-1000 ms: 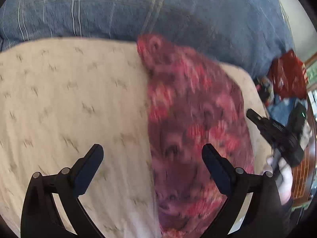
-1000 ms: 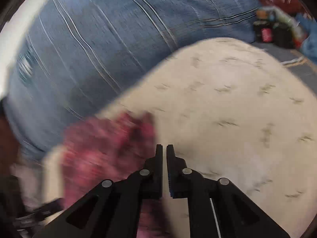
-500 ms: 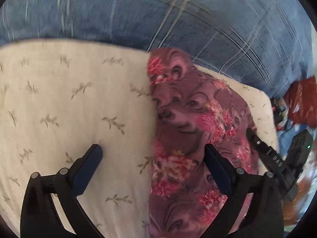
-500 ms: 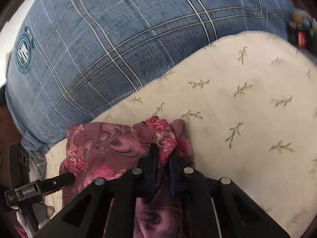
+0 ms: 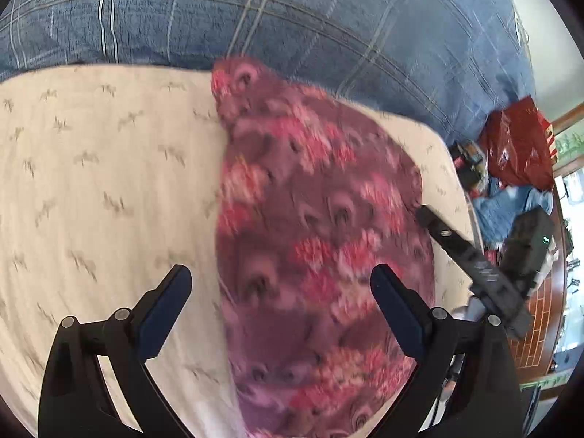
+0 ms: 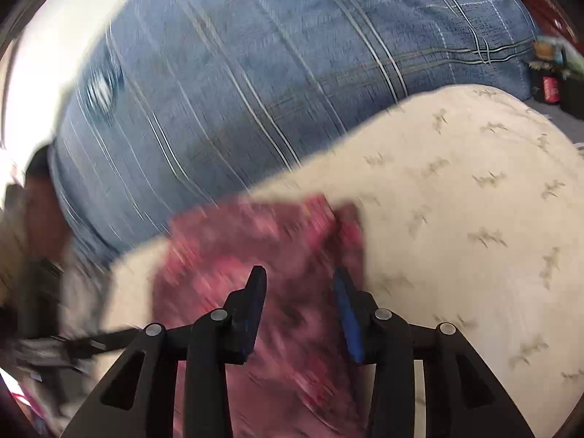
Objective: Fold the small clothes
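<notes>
Left wrist view shows the floral cloth (image 5: 321,241), a small maroon piece with pink blossoms, lying on a cream leaf-print pillow (image 5: 109,189) that rests against a blue plaid cushion (image 5: 328,25). Its long axis runs away from the camera, from the near edge of the pillow up to a pointed corner that touches the cushion. The left tool (image 5: 281,306) stands wide with nothing between its pads; the left edge of the cloth falls between its two fingers, so its right finger hangs over the fabric and its left finger over bare pillow. From the right wrist view the same cloth (image 6: 255,255) sits straight ahead and slightly left of the right tool (image 6: 297,310), whose jaws have just been opening. They now stand partly apart above the fabric near its right edge, with no cloth gripped that I can see, though blur makes the contact hard to judge. The right tool looks the nearer to the far corner, the left the nearer to the near end. The cloth appears already doubled into a narrow strip, soft and limp, lying fairly flat. Clutter and a red bag (image 5: 518,146) lie beyond the pillow, well apart.
</notes>
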{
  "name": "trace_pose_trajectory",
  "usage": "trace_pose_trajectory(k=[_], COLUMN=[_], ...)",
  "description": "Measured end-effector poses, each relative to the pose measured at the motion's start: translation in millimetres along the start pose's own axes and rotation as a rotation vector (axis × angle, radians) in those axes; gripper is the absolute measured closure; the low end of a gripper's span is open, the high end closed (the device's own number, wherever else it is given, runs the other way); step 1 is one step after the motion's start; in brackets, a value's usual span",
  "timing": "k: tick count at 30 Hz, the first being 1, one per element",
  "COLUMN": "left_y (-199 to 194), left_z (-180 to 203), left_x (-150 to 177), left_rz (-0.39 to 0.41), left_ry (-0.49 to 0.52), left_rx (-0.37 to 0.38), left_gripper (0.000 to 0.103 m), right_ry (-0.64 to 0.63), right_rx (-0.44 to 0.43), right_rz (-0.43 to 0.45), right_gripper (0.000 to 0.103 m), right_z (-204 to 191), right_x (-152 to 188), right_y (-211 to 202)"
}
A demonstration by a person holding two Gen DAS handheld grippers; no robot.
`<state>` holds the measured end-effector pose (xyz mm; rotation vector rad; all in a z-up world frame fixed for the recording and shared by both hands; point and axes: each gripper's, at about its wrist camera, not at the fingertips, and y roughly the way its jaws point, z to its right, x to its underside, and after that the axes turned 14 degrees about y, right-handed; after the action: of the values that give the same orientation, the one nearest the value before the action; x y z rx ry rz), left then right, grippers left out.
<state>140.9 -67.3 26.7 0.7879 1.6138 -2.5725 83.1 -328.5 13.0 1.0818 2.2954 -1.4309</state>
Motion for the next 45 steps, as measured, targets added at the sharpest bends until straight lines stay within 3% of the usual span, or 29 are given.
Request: trace_pose_trajectory(k=[2,4,7,11,12,14,16,17,30,45], left_y=[12,18,2,-13,-11,7,27,26,22,22], left_z=[7,10,11,17,23,24,31,35,34,33], left_x=[7,18,30,43,49,47,54,57,68,66], left_rz=[-0.053,-0.075,-0.05,-0.038,-0.043,-0.088,-0.123,-0.094,-0.014,-0.032], left_ry=[0.023,0.025,0.003,-0.015,-0.012,-0.006,-0.007,0.007,0.024,0.024], left_rx=[-0.044,-0.065,-0.037,0.003,0.01,-0.007,-0.033,-0.056,-0.067,-0.046], left_gripper=[0.004,0.004,0.004,0.004,0.004,0.004,0.002,0.0,0.0,0.0], right_ry=[-0.066,-0.027,0.035,-0.038,-0.07,-0.15,-0.188,-0.183,-0.14,-0.135], right_rx=[0.107,0.099,0.02,-0.066,-0.05,0.074,0.079,0.078,0.01,-0.003], right_rz=[-0.027,0.011,0.071,0.056,0.045,0.015,0.08,0.095,0.154,0.156], right_gripper=[0.068,0.068,0.063,0.062,0.061,0.054,0.049,0.047,0.045,0.045], right_z=[4,9,16,17,19,15,20,23,36,37], right_x=[5,5,11,42,50,68,83,86,93,93], right_y=[9,-4,-35,-59,-62,-47,-48,-48,-50,-49])
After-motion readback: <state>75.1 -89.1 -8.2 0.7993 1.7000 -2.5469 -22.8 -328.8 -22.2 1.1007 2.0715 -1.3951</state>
